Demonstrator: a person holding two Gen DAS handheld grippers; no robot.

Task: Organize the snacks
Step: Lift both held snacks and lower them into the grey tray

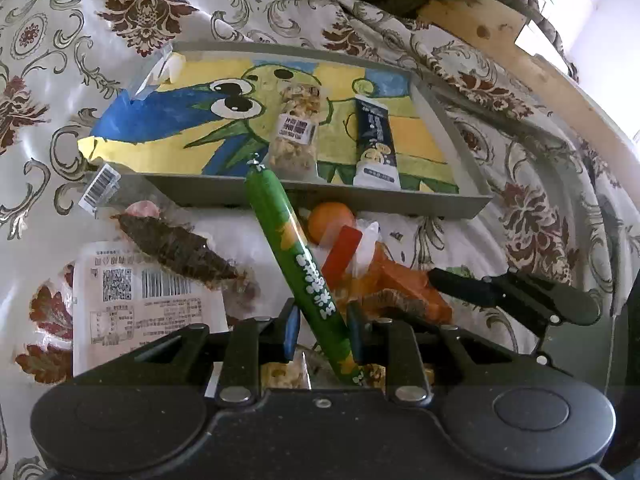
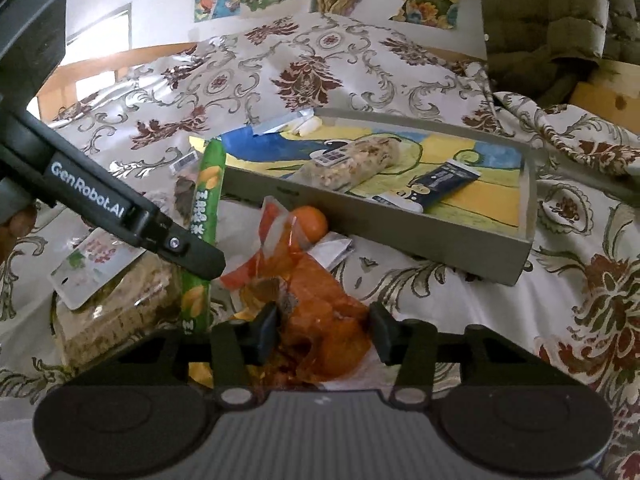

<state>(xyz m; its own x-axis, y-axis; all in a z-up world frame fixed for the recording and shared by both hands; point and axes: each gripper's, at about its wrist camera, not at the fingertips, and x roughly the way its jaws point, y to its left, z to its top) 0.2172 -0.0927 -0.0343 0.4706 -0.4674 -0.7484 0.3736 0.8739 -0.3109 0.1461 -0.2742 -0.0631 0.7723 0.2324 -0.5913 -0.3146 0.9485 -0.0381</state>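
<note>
My left gripper (image 1: 323, 330) is shut on a green corn sausage stick (image 1: 298, 268), held tilted above the snack pile, its far tip near the front wall of the grey tray (image 1: 320, 196). The stick also shows in the right wrist view (image 2: 204, 216). The tray (image 2: 400, 236) holds a clear nut bar (image 1: 298, 128) and a dark blue bar (image 1: 376, 144). My right gripper (image 2: 324, 330) is open, its fingers either side of an orange crinkly snack bag (image 2: 320, 320) on the cloth. It shows no grip on the bag.
On the patterned cloth lie a white barcode packet (image 1: 140, 304), a dark dried snack (image 1: 176, 248), an orange ball (image 1: 330, 220), and a clear pack of biscuits (image 2: 116, 316). A wooden rail (image 1: 540, 76) runs at the right. A quilted olive cushion (image 2: 552, 20) lies behind the tray.
</note>
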